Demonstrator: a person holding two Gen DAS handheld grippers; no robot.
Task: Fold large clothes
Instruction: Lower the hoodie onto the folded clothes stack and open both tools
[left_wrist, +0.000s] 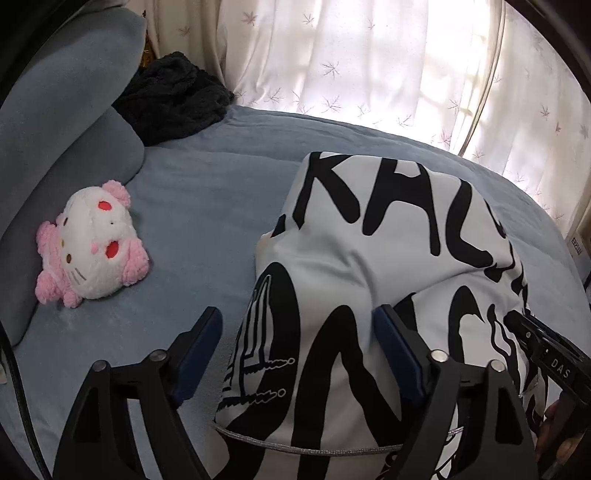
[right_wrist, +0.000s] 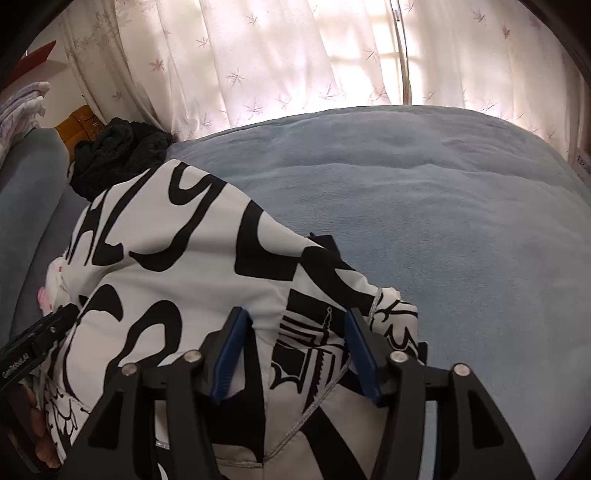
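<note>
A large white garment (left_wrist: 369, 258) with bold black lettering lies bunched on the blue bed cover (left_wrist: 199, 192). My left gripper (left_wrist: 297, 328) stands over the garment's near left part. Its jaws are wide apart, the cloth lies between them, and the left finger (left_wrist: 207, 332) is clear of the cloth's edge. In the right wrist view the same garment (right_wrist: 177, 266) spreads to the left. My right gripper (right_wrist: 297, 332) is over its hemmed corner, jaws apart, with flat cloth between the blue pads (right_wrist: 231, 350). Each gripper shows at the edge of the other's view.
A pink and white plush toy (left_wrist: 92, 251) lies left of the garment against a blue padded headboard (left_wrist: 55, 122). A dark fluffy blanket (left_wrist: 170, 96) sits at the far corner. Patterned curtains (left_wrist: 351, 55) hang behind the bed. Bare blue cover (right_wrist: 443, 229) stretches to the right.
</note>
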